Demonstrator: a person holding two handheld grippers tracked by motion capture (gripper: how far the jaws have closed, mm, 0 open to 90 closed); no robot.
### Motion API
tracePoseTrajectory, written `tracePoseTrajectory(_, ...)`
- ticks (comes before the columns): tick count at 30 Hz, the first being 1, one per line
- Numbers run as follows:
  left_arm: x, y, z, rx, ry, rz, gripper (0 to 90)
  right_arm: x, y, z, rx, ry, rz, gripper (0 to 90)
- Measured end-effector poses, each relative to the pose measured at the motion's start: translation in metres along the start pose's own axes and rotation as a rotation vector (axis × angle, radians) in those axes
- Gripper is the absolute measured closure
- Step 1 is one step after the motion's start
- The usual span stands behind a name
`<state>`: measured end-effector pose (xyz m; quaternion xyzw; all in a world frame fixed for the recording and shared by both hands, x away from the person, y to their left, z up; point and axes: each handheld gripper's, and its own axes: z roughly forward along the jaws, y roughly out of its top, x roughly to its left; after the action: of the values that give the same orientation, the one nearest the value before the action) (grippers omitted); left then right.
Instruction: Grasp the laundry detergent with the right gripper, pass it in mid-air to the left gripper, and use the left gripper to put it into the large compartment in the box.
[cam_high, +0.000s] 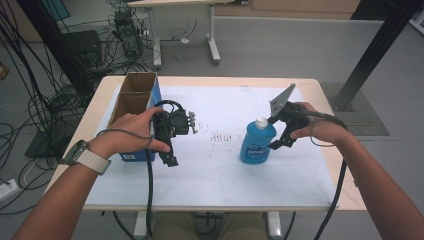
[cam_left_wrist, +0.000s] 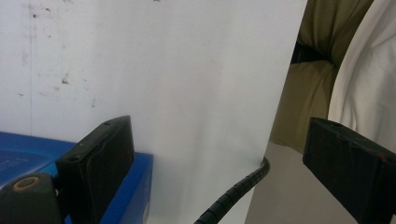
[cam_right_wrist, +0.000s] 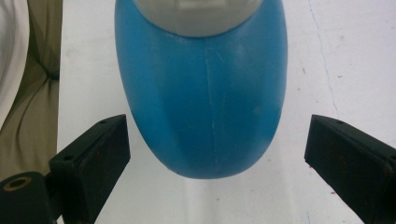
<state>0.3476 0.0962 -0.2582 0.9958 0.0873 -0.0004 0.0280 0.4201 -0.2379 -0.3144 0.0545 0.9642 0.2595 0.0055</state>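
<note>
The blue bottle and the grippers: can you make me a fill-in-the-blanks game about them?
1. The blue bottle has a ____ cap.
2. The right gripper has its jaws ____ on either side of the bottle, not touching it.
3. The left gripper hangs beside a blue cardboard ____.
4. The bottle stands on a ____ sheet covering the table.

Missing words: white; open; box; white

cardboard box (cam_high: 134, 102), white table sheet (cam_high: 220, 165)

A blue plastic bottle (cam_high: 257, 143) with a white cap stands upright on the white table cover, right of the middle. Its printed label faces the near edge. From close above, its rounded blue body (cam_right_wrist: 203, 93) shows a faint seam down the side.
</note>
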Motion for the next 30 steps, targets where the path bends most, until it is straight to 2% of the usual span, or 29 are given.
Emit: tracePoseTrajectory(30, 0.0005, -0.0005, 0.0003, -0.007, 0.003, -0.002, 9.4, 0.0, -0.002, 0.0014, -0.005, -0.004, 0.014, 6.8)
